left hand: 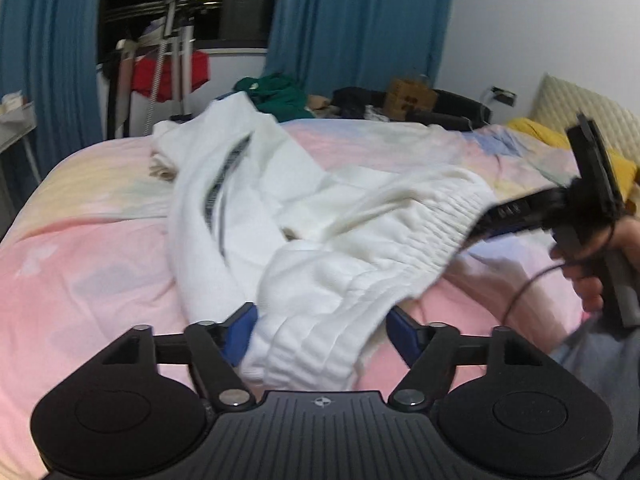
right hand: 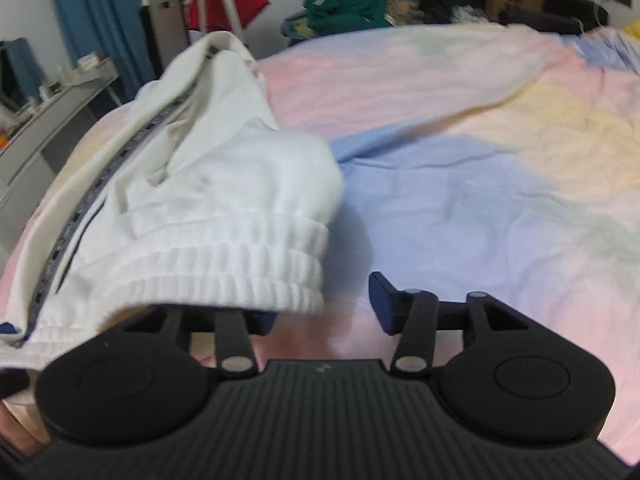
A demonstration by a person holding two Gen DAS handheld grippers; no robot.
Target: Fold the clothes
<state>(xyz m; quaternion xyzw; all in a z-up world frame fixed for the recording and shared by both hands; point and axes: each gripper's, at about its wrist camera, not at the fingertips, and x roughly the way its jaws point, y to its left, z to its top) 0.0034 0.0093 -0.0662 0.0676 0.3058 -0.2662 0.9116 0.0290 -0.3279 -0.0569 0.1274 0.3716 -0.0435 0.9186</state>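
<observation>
White trousers (left hand: 320, 220) with a ribbed elastic waistband and a dark side stripe lie crumpled on a pastel bedsheet (left hand: 80, 260). My left gripper (left hand: 322, 330) stands open, its blue pads on either side of a bunched part of the waistband without pinching it. At the right edge of the left wrist view a hand holds my right gripper (left hand: 500, 216) at the waistband's far end. In the right wrist view that right gripper (right hand: 322, 308) is open. The trousers (right hand: 224, 184) drape over its left finger, and its right finger (right hand: 380, 300) is bare over the sheet (right hand: 480, 200).
Beyond the bed are a green garment (left hand: 280, 94), a drying rack with a red cloth (left hand: 172, 72), blue curtains (left hand: 352, 20) and a cardboard box (left hand: 408, 94). A yellow pillow (left hand: 540, 132) lies by the headboard. A grey shelf (right hand: 60, 96) stands left of the bed.
</observation>
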